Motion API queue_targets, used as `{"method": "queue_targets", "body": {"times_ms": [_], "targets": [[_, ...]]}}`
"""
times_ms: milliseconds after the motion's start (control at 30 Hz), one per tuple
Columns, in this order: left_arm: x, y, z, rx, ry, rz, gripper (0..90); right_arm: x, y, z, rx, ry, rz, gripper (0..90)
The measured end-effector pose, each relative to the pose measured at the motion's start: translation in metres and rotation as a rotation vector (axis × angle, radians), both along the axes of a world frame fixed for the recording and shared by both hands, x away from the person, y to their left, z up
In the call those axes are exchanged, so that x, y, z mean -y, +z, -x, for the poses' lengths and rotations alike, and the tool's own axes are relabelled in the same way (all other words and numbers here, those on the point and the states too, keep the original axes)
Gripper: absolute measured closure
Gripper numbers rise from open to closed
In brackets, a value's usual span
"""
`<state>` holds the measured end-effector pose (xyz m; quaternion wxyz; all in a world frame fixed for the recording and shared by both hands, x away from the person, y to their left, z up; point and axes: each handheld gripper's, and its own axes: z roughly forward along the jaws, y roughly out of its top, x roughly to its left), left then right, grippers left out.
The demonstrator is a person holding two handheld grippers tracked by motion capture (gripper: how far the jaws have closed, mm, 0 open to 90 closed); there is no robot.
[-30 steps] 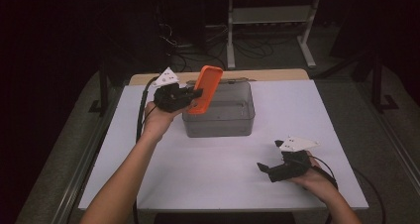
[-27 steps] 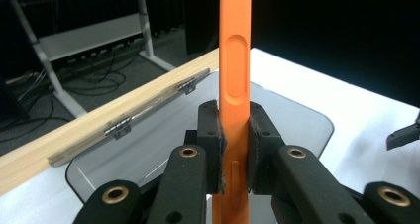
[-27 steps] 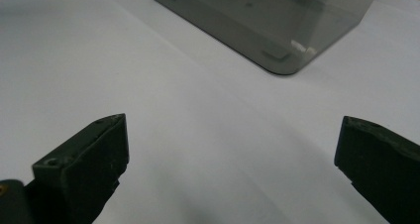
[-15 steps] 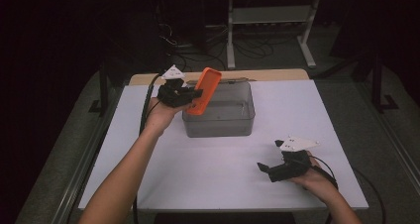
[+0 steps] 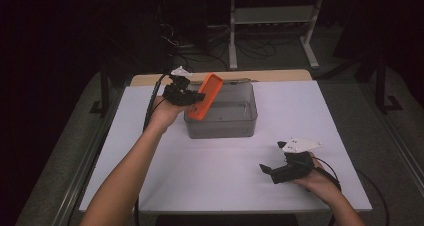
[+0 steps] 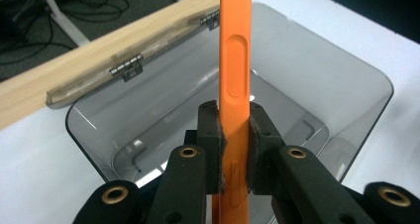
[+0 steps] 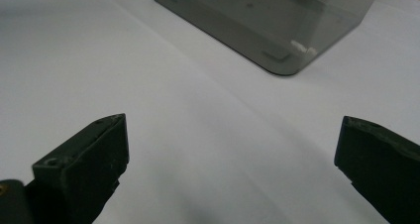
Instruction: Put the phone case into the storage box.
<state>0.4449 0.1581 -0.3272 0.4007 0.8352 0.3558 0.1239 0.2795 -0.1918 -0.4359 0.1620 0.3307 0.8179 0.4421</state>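
Orange case is held clamped edge-on by the left gripper, pads pressed on both faces, grip unchanged over the last second. Compared with a second ago, the case has been carried slightly toward the near-left corner of the box and lowered a touch; it is now seen tilted over the box's left rim, lower end just inside the opening, upper end leaning away over the box. From the left gripper view it is seen standing above the open box interior, not yet resting on the floor. Judged: placement into the box is in progress, lowering and release still to be done. Box is a smoked clear tub on the white table, lid hinged back flat at its far side against the wooden strip; interior appears empty, bare floor visible through the walls. Right gripper is parked on the table, near-right of the box and well apart from it, jaws wide apart with nothing between them, no movement noted since a second ago. Risk judged: case catching the left rim if lowered at the present tilt
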Motion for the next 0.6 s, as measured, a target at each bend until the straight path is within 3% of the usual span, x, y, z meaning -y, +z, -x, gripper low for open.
{"method": "queue_targets", "body": {"times_ms": [600], "targets": [[0.009, -0.004, -0.023, -0.168, 0.057, -0.105, 79.7, 0.0, 0.0, 0.0, 0.003, 0.005, -0.003, 0.1]]}}
